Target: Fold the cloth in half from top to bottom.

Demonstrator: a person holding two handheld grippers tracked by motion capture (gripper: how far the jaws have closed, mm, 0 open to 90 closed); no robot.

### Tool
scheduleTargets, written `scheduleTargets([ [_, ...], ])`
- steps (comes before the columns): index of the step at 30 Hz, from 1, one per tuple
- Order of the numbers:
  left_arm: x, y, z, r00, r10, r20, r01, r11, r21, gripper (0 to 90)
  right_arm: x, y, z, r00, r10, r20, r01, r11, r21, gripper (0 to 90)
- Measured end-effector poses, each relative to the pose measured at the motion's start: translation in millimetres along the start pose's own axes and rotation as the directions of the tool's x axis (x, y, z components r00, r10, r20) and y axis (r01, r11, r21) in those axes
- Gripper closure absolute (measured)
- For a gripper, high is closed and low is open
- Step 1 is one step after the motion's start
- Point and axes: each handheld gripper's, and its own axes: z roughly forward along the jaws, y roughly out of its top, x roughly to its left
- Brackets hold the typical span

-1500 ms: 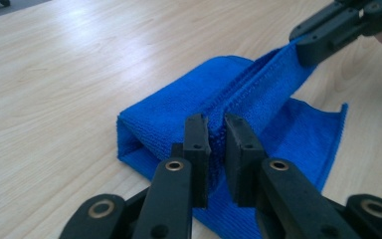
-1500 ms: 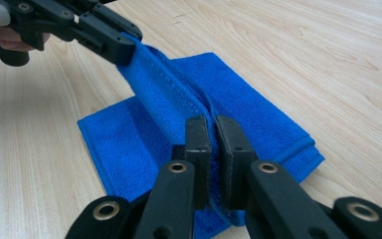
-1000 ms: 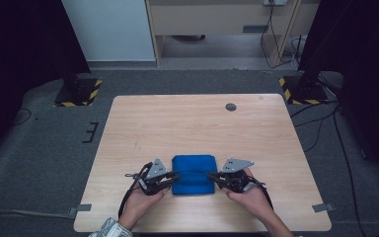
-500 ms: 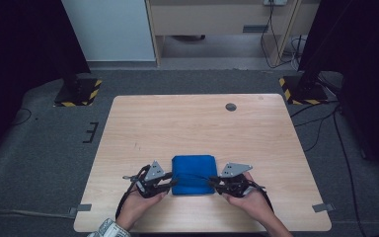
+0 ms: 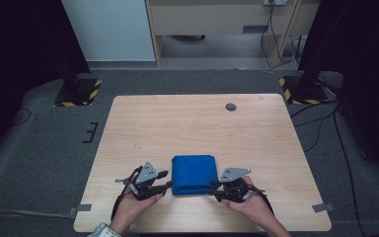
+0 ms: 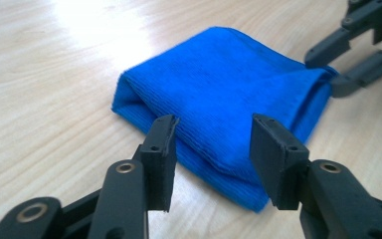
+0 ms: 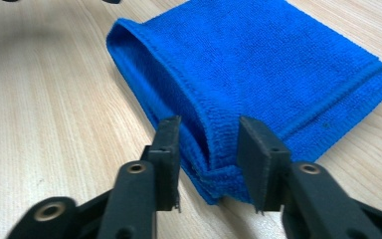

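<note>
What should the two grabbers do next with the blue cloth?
Probably back away. The blue cloth lies folded flat, and the left gripper and right gripper have just been opening, with its near corners between their jaws but not pinched.

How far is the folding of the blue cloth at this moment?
Done: the blue cloth lies folded in a compact rectangle on the table. In hand: the left gripper and right gripper have just been opening, with cloth corners between their pads but not pressed. Left: probably only drawing both grippers back.

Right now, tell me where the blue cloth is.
In the high view the folded blue cloth lies near the table's front edge, between the left gripper and right gripper.
</note>
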Motion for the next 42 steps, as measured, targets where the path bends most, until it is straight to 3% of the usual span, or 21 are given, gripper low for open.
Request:
scheduleTargets([
  [9,-0.5,1.4,12.9,0.9998,0.006,-0.020,-0.006,0.9999,0.014,47.3,-0.6,8.9,-6.5,0.9993,0.033,0.016,-0.032,0.997,-0.064,42.1],
  [15,-3.4,-1.0,21.6,0.9982,0.055,-0.024,-0.053,0.9960,0.072,44.9,-5.4,16.9,-9.5,0.9967,0.060,0.055,-0.053,0.992,-0.117,37.4],
  [18,-3.8,-2.9,23.9,0.9977,0.064,-0.022,-0.062,0.9934,0.097,44.8,-11.3,15.8,-4.2,0.9928,0.067,0.100,-0.056,0.993,-0.104,35.9],
  [25,-5.2,-6.6,29.2,0.9954,0.093,-0.023,-0.088,0.9842,0.153,40.7,-11.1,10.4,6.6,0.9926,0.033,0.117,-0.028,0.999,-0.038,34.0],
  [32,-3.0,-3.6,26.3,0.9977,0.056,-0.038,-0.052,0.9926,0.110,27.8,-12.5,8.3,8.8,0.9919,0.021,0.126,-0.019,1.000,-0.012,30.6],
  [37,1.4,0.7,20.7,0.9979,0.012,-0.064,-0.009,0.9987,0.050,16.4,-16.2,11.0,5.3,0.9871,0.034,0.157,-0.027,0.998,-0.048,19.9],
  [42,10.5,2.1,13.5,0.9937,-0.055,-0.097,0.056,0.9984,0.004,10.1,-21.3,16.5,-1.5,0.9810,0.054,0.186,-0.037,0.995,-0.092,12.2],
])
